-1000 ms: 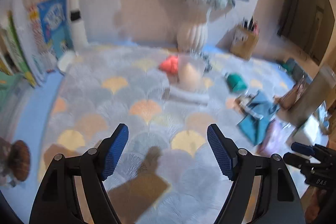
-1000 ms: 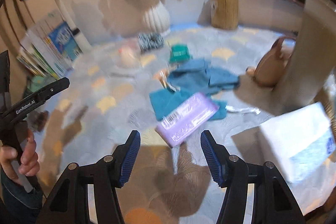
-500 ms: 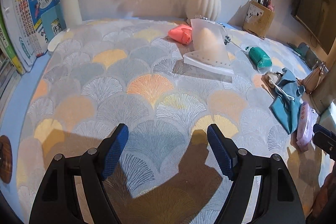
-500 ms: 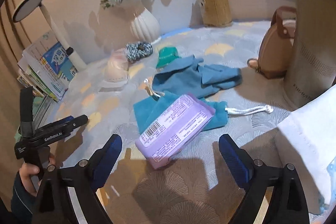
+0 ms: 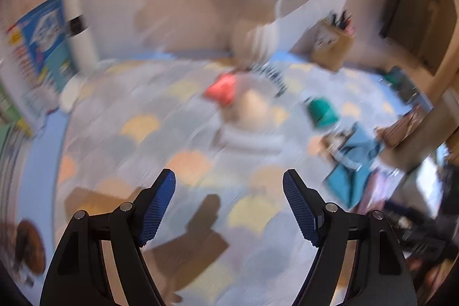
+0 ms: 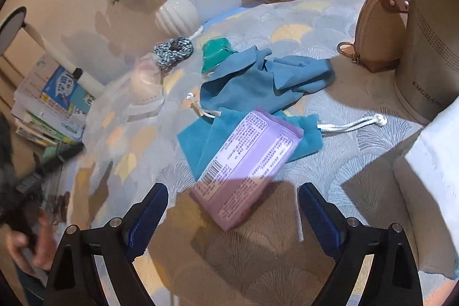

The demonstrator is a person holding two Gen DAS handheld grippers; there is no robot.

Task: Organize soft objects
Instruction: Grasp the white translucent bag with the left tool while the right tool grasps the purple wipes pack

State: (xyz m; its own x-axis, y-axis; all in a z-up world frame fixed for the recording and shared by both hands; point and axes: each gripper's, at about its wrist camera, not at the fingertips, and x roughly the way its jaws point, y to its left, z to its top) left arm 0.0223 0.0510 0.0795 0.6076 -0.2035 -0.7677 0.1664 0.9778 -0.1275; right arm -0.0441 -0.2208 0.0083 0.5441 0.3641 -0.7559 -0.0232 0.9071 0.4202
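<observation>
The purple pack [image 6: 248, 165] lies flat on the bench [image 6: 330, 27], half on the teal drawstring pouch [image 6: 200, 139], its long axis running diagonally from its near corner away toward the tan purse [image 6: 378, 30]. The right gripper [image 6: 232, 217] hovers just before the pack, fingers spread wide and empty. The left gripper [image 5: 229, 208] is likewise released; its view is motion-blurred, so the pack is hard to make out there.

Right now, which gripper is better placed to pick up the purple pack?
Right. The right gripper is open with the purple pack just ahead between its fingers. The left gripper faces bare tablecloth, with the pack far off to its side.
</observation>
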